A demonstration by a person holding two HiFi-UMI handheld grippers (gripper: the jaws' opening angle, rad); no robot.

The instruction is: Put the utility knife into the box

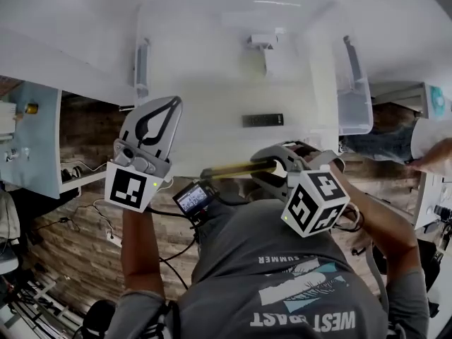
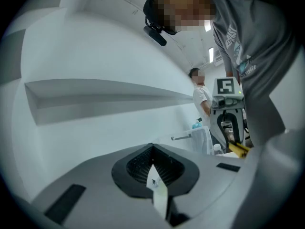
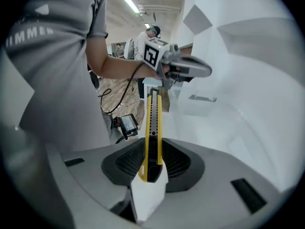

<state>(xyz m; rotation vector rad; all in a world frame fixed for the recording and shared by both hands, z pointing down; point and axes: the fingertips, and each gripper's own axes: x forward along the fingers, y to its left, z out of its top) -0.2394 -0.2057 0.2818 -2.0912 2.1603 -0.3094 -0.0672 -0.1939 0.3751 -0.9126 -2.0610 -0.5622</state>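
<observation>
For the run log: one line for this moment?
right gripper: shut on utility knife | left gripper: shut, empty | box: knife not in

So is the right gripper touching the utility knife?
Touching: the right gripper view shows the right gripper clamped on the utility knife.

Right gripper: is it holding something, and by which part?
Yes: the right gripper clamps the yellow utility knife by one end, the rest sticking out ahead. The left gripper holds nothing.

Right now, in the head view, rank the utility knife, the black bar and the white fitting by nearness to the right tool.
1. Utility knife, held in the right tool.
2. Black bar, just beyond it.
3. White fitting, at the far edge.
</observation>
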